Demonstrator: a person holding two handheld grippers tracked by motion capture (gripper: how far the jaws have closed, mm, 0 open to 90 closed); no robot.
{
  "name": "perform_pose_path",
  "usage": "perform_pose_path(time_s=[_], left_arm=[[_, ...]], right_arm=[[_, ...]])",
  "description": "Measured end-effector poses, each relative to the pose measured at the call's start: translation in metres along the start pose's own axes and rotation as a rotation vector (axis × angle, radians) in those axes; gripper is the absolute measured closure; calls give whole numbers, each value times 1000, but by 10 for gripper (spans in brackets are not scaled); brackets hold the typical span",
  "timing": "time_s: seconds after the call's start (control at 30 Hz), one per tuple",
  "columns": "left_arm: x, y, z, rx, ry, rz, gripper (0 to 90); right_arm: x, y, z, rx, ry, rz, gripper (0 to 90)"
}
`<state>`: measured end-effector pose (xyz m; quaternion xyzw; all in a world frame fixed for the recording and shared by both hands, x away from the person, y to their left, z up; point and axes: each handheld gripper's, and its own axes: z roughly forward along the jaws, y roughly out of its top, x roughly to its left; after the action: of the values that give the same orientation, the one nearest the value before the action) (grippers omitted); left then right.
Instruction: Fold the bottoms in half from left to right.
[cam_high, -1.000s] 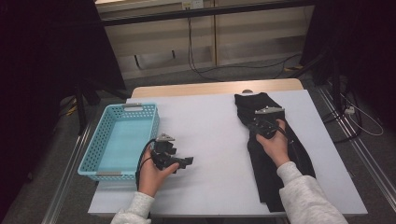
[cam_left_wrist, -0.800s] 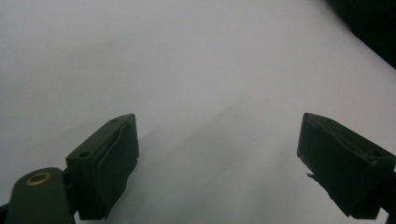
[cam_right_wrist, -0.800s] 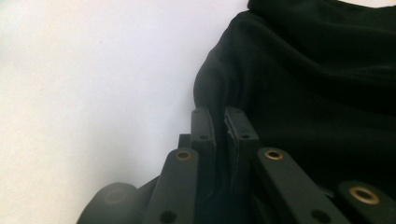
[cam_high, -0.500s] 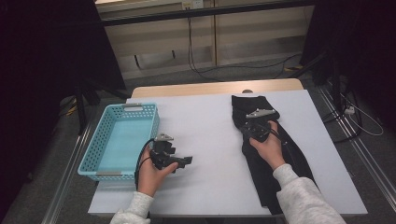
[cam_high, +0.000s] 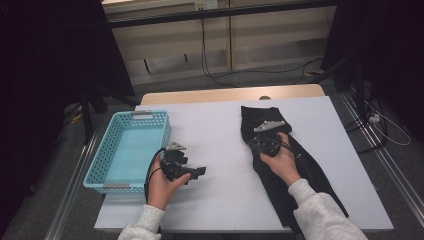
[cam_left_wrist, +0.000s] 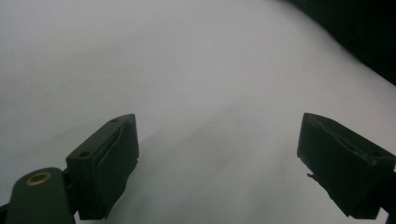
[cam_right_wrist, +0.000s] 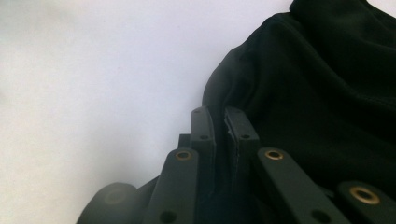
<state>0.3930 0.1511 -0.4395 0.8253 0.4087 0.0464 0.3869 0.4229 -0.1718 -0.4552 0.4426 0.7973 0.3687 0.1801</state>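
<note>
The right gripper (cam_high: 260, 144) pinches the left edge of a black garment (cam_high: 300, 170) (no label readable) on the table's (cam_high: 220, 125) right half; its long axis runs from far-centre toward the near right corner. The left gripper (cam_high: 199, 171) rests open beside a blue basket (cam_high: 107, 172).

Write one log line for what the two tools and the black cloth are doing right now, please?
right tool: shut on black cloth | left tool: open, holding nothing, over white table | blue basket: nothing inside
</note>
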Motion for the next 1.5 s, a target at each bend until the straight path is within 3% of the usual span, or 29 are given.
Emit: perform_pose_path(time_s=[0.37, 0.6, 0.83, 1.0, 1.17, 1.33, 1.5], left_arm=[[1, 0, 0, 2, 3, 1, 128], [3, 0, 0, -1, 11, -2, 129], [2, 0, 1, 6, 13, 2, 128], [2, 0, 1, 10, 16, 3, 128], [2, 1, 0, 7, 13, 5, 129], [3, 2, 0, -3, 9, -1, 131], [2, 4, 2, -3, 7, 0, 134]], right_arm=[[25, 3, 7, 11, 75, -55, 833], [46, 5, 13, 16, 119, -124, 832], [71, 7, 16, 23, 192, -201, 832], [83, 7, 17, 28, 270, -211, 820], [80, 10, 13, 19, 272, -155, 636], [68, 16, 1, -9, 206, -135, 440], [49, 19, -19, -46, 158, -90, 396]])
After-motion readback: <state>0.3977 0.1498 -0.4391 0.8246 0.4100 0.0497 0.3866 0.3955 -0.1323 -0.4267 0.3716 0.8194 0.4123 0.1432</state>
